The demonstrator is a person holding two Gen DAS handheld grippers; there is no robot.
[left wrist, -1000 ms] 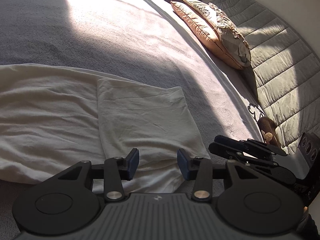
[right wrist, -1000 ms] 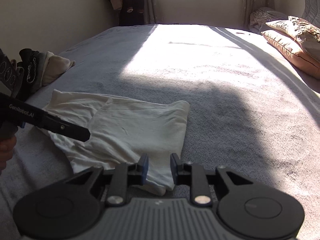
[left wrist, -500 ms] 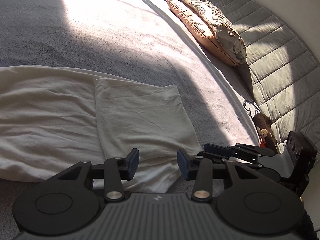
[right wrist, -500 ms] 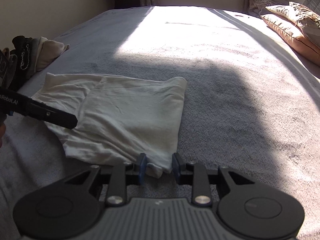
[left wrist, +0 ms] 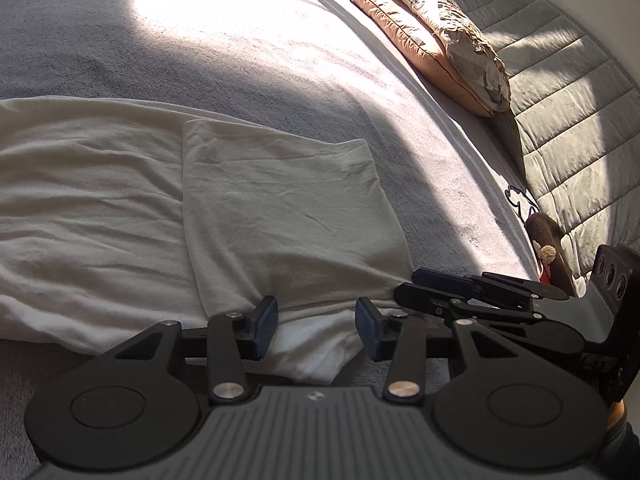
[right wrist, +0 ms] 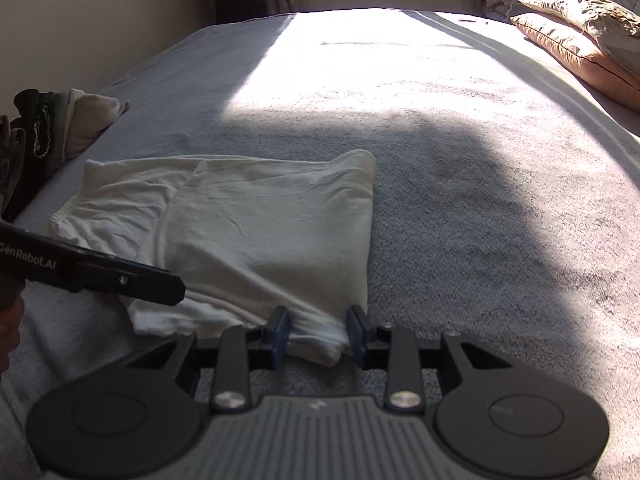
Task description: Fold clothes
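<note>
A cream garment (right wrist: 256,232) lies part-folded on the grey bed (right wrist: 460,200), its near edge under both my tongs. My left tongs (left wrist: 316,326) stand open over that hem. My right tongs (right wrist: 318,334), just opening, straddle its corner, gripping nothing.

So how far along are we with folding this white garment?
One fold is done: the right part of the white garment lies doubled over. Both the left gripper and right gripper are open at its near edge; the right's jaws have just been opening around the corner. Further folds remain.
</note>
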